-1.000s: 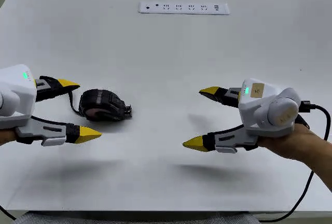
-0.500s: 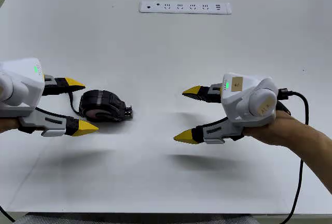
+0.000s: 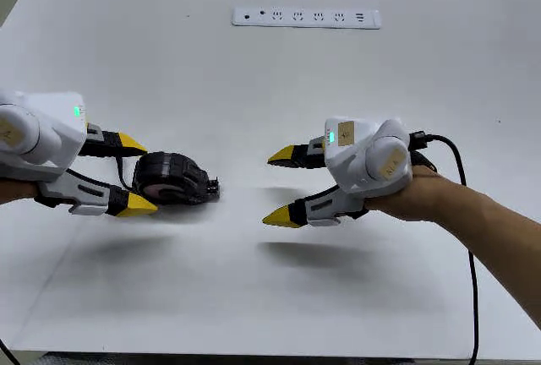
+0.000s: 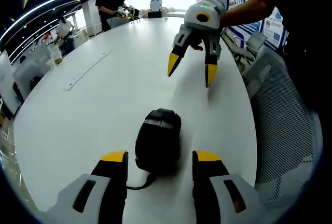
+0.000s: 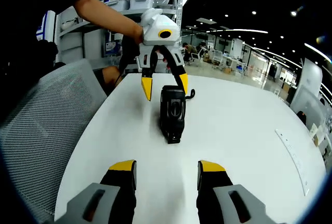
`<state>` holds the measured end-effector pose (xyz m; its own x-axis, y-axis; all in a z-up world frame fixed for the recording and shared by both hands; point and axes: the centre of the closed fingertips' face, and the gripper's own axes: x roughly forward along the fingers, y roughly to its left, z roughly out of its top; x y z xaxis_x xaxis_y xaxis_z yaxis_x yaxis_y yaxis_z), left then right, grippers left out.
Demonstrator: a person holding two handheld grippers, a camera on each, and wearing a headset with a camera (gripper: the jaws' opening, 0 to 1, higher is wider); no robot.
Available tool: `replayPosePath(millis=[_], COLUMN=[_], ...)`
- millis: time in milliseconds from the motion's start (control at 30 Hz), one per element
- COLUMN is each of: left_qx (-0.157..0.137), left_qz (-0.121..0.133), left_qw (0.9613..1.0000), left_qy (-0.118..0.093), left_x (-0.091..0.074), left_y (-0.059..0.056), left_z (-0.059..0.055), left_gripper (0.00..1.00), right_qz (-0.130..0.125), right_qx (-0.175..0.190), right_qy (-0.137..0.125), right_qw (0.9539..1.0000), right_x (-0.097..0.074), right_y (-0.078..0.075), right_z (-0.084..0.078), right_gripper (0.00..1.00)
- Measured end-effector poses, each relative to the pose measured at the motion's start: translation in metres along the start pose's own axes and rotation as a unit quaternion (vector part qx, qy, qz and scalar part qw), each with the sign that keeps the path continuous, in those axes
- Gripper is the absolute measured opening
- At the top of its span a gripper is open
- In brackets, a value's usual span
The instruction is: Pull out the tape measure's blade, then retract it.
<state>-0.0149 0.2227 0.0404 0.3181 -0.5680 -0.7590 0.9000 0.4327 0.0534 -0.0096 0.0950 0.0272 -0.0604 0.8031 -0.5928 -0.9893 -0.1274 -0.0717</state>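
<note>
A black tape measure (image 3: 173, 179) lies on the white table (image 3: 254, 86) at the left, its blade end pointing right. My left gripper (image 3: 136, 173) is open, its yellow-tipped jaws standing on either side of the case's left half. In the left gripper view the tape measure (image 4: 158, 140) sits just ahead of the left gripper (image 4: 160, 157). My right gripper (image 3: 281, 187) is open too and points left at the blade end, a short gap away. In the right gripper view the tape measure (image 5: 173, 112) lies ahead of the right gripper (image 5: 166, 168).
A white power strip (image 3: 306, 18) lies at the far middle of the table. A black cable (image 3: 467, 238) trails from the right gripper over the table's near right part. In the left gripper view a mesh chair (image 4: 280, 125) stands beside the table edge.
The left gripper has moved right until its jaws flank the tape measure. The right gripper has moved left toward the blade end. The tape measure has stayed in place.
</note>
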Motion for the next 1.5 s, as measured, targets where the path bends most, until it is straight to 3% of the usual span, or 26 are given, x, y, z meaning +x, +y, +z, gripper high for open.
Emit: replayPosePath(millis=[800, 1500], left_qx=[0.04, 0.045], left_qz=[-0.035, -0.047], left_qw=[0.9981, 0.9975], left_qy=[0.033, 0.028], left_x=[0.007, 0.008], left_y=[0.004, 0.004], left_z=[-0.003, -0.004], left_gripper=[0.26, 0.23], right_qz=[0.05, 0.063], right_qx=[-0.008, -0.001], right_qy=[0.013, 0.018], right_qw=[0.9986, 0.9978], right_x=[0.048, 0.075], right_y=[-0.008, -0.011], right_z=[0.009, 0.01], right_gripper=[0.28, 0.15])
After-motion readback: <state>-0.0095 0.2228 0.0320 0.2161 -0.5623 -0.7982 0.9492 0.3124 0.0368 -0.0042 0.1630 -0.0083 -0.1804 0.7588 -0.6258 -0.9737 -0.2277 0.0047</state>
